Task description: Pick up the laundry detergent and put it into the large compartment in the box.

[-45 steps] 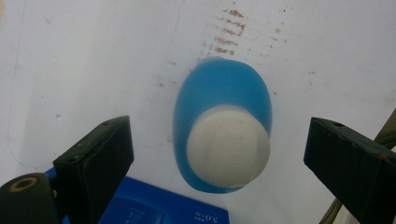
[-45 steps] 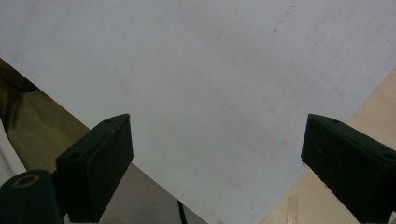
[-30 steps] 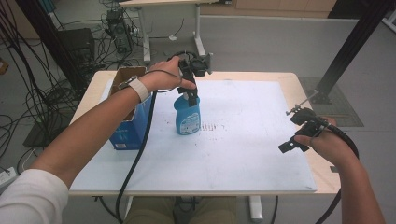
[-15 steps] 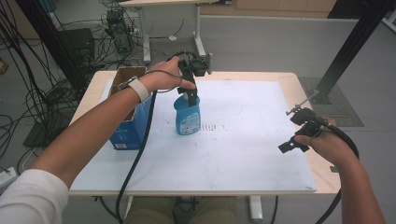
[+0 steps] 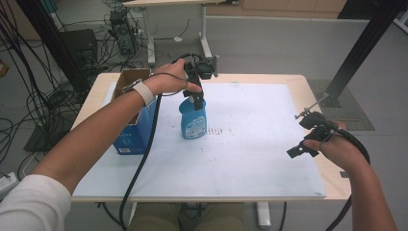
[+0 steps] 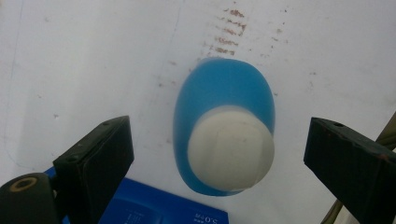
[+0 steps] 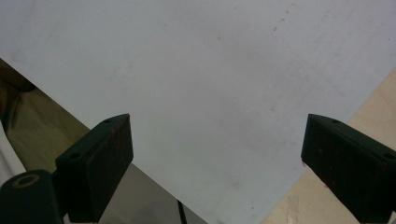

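Observation:
A blue bottle [image 5: 193,121] with a white cap stands upright on the white board [image 5: 250,159], left of centre. My left gripper [image 5: 197,94] hovers right over its top, held from the left by a hand with a wristband. In the left gripper view I look straight down on the bottle [image 6: 224,100] and its cap [image 6: 232,148]; my left gripper [image 6: 219,137] is open, its jaws wide apart on either side and clear of the cap. My right gripper [image 5: 304,136] hangs open over the board's right edge; in the right gripper view it [image 7: 215,161] holds nothing.
A blue box [image 5: 135,126] with open cardboard flaps stands just left of the bottle, its corner [image 6: 154,210] below the left gripper. Brown specks [image 5: 219,131] mark the board right of the bottle. The wooden table edge [image 7: 355,109] borders the board. Cables trail from both grippers.

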### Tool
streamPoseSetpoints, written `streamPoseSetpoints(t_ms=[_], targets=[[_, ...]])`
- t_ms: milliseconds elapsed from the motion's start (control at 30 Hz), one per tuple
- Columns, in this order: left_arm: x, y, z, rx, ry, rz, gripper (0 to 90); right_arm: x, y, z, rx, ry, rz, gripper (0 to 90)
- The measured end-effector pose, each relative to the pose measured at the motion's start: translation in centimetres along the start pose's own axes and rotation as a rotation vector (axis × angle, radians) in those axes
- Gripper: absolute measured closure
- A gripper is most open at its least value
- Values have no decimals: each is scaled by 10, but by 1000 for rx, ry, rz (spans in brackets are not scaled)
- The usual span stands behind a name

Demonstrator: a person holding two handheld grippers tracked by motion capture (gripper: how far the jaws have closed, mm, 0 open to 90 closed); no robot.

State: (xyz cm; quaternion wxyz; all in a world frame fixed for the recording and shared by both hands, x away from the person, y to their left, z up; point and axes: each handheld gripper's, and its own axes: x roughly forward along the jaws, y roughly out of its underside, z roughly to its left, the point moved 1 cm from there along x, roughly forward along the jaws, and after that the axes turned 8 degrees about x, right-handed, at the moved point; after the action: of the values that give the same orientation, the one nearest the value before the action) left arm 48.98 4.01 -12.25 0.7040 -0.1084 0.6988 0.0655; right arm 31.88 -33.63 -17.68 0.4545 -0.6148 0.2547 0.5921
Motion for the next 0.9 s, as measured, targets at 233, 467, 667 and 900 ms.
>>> streamPoseSetpoints(t_ms=[233, 467, 667, 900], targets=[[0, 0, 0, -2, 0, -2, 86, 0, 0, 0, 2, -1, -1, 90], [1, 0, 0, -1, 1, -1, 87, 0, 0, -1, 3, -2, -1, 90], [0, 0, 1, 0, 1, 0, 86, 0, 1, -1, 4, -1, -1, 90], [0, 0, 1, -1, 2, 0, 87, 1, 0, -1, 2, -2, 0, 90]])
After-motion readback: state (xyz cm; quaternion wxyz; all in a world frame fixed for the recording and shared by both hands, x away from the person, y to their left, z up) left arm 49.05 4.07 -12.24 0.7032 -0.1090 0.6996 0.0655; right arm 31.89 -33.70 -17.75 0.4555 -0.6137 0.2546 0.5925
